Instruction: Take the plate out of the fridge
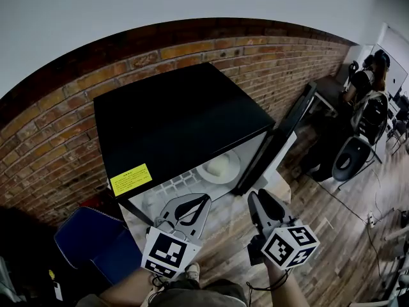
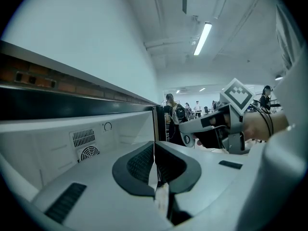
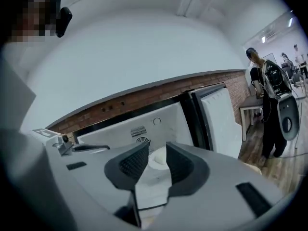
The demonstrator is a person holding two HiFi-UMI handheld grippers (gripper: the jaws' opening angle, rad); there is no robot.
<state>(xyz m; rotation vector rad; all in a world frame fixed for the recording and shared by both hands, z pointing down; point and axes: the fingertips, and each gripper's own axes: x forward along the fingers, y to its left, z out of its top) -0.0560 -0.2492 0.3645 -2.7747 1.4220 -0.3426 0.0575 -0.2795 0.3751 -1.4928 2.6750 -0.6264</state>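
A black mini fridge (image 1: 172, 114) stands against the brick wall with its door (image 1: 275, 139) swung open to the right. On its white shelf sits a round white plate (image 1: 218, 167) with something pale on it. My left gripper (image 1: 206, 198) hovers in front of the shelf, below and left of the plate, with its jaws shut and empty (image 2: 154, 146). My right gripper (image 1: 257, 194) is beside it at the door side. Its jaws stand open and empty (image 3: 157, 143), and the plate (image 3: 158, 158) shows beyond the gap, apart from the pads.
A brick wall (image 1: 57, 133) runs behind the fridge. A blue seat (image 1: 96, 242) stands at lower left. On the wooden floor (image 1: 345, 235) to the right are a black chair (image 1: 350, 158), a desk and a person (image 1: 367, 82). A yellow label (image 1: 131, 179) marks the fridge's top edge.
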